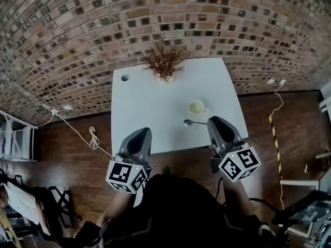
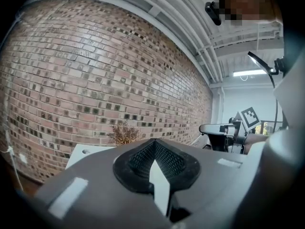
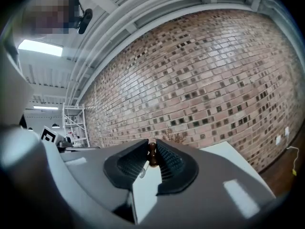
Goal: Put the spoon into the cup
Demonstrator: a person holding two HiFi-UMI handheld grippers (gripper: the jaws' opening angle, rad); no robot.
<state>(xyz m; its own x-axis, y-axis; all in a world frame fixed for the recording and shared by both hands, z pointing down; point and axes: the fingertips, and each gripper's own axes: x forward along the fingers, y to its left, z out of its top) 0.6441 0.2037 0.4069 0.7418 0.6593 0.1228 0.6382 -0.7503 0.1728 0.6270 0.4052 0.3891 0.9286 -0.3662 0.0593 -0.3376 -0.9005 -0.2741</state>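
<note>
The right gripper [image 3: 152, 146] has its jaws clamped on the spoon [image 3: 152, 154], gripping the brown end of its handle between the ribbed pads near their tips. In the head view the spoon sticks out sideways to this gripper's left, its shiny bowl at the free end, over the near part of the white table [image 1: 145, 105]. Whether it touches the tabletop cannot be told. The cup [image 1: 196, 107], pale and upright, stands on the table just beyond the spoon's bowl, ahead and to the left of the right gripper's tips and apart from them. The left gripper [image 2: 155, 143] has its jaws together at the tips with nothing between them. It is held over the table's near edge, well to the left of the right gripper. Farther ahead of both grippers, at the table's far edge, stands a dried plant [image 1: 163, 61], and behind it rises a brick wall [image 1: 77, 30]
</note>
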